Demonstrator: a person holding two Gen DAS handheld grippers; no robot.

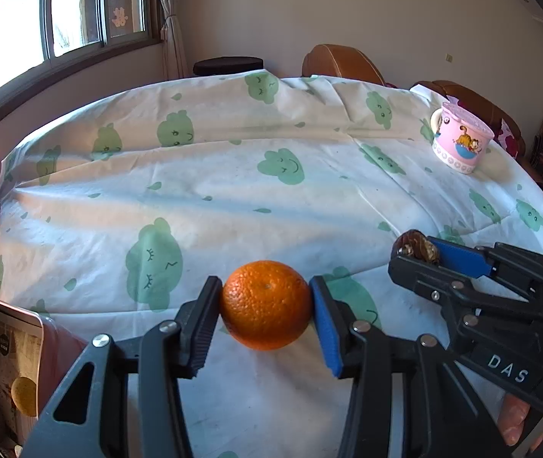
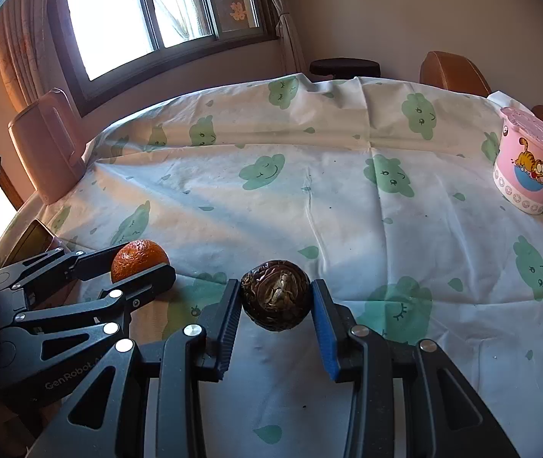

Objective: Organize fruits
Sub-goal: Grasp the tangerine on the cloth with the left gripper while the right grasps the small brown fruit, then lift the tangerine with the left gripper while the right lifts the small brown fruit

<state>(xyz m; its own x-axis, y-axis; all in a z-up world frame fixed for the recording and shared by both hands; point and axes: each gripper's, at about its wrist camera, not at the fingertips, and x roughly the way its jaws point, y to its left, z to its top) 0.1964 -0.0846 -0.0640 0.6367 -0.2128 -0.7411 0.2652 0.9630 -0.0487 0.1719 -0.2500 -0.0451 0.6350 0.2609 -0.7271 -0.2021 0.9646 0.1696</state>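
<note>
A room in a home, likely a dining area. A round table [image 2: 309, 175] wears a white cloth [image 1: 233, 191] printed with green clouds, ringed by brown leather chairs [image 1: 342, 63]. A curtained sliding window [image 2: 149, 11] with a paper cut-out on the glass and a pink cartoon-cat mug [image 2: 530, 168] mark it as domestic.
</note>
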